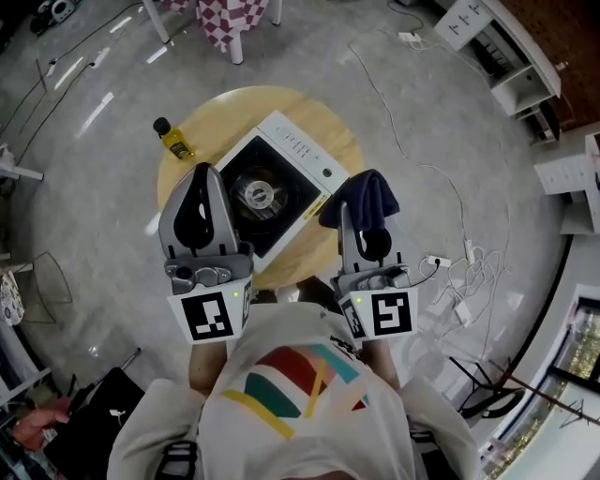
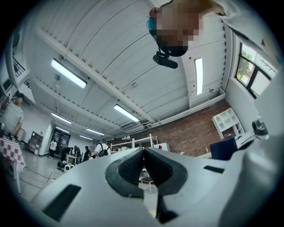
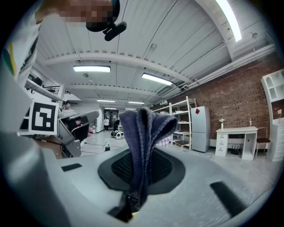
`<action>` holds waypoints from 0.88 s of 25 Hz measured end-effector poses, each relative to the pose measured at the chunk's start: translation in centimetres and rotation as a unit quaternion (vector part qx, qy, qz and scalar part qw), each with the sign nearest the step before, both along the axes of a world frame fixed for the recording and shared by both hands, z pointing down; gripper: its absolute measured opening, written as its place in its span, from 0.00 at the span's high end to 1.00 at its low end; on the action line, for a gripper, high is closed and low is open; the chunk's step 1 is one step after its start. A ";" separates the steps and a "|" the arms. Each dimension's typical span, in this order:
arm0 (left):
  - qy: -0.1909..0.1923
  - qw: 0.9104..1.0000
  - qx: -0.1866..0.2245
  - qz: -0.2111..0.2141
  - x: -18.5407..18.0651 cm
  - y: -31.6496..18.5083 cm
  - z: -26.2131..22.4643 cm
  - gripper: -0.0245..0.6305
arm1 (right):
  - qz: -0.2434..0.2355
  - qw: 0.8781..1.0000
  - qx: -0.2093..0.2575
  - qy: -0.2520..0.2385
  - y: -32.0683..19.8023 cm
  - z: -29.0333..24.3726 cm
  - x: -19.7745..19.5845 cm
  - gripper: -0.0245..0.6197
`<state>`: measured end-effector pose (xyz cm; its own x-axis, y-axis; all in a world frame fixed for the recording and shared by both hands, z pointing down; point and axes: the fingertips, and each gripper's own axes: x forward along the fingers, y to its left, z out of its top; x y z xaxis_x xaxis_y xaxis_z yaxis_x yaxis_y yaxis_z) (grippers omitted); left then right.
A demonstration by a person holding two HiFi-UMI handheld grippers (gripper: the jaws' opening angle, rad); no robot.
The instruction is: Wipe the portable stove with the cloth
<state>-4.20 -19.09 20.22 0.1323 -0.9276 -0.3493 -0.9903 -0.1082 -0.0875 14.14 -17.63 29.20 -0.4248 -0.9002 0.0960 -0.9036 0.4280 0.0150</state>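
Note:
In the head view, a white portable stove (image 1: 281,183) with a black burner well sits on a round wooden table (image 1: 328,127). Both grippers are raised between my head and the table and point upward, so their views show the ceiling. My left gripper (image 1: 202,202) (image 2: 143,164) is shut with nothing between its pads and hangs over the stove's left side. The right gripper (image 1: 367,230) (image 3: 140,173) is shut on a dark blue cloth (image 1: 366,197) (image 3: 142,133), which stands up folded from the jaws, off the stove's right edge.
A small bottle of yellow liquid (image 1: 173,139) stands at the table's left rim. Cables and a power strip (image 1: 459,258) lie on the floor to the right. White shelving (image 1: 497,42) is at the far right, a chequered table (image 1: 230,17) at the top, and a black bag (image 1: 103,412) at the lower left.

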 end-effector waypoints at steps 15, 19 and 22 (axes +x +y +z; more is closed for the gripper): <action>-0.030 0.994 -0.050 -0.093 -2.6 -0.5 2.5 0.95 | -0.163 0.951 0.058 0.258 -11.4 1.7 -3.9 0.91; -0.028 0.990 -0.064 -0.121 -3.8 -0.6 3.5 0.95 | -0.229 0.904 0.110 0.344 -15.1 2.2 -5.9 0.91; -0.027 0.987 -0.074 -0.142 -4.4 -0.3 4.3 0.95 | -0.286 0.853 0.145 0.412 -17.3 3.8 -7.6 0.91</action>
<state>-8.63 -19.36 24.50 -0.1253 -0.9704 -0.2064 -0.9767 0.1571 -0.1460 6.54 -34.95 33.03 -0.6982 -0.6053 0.3821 -0.1800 0.6652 0.7247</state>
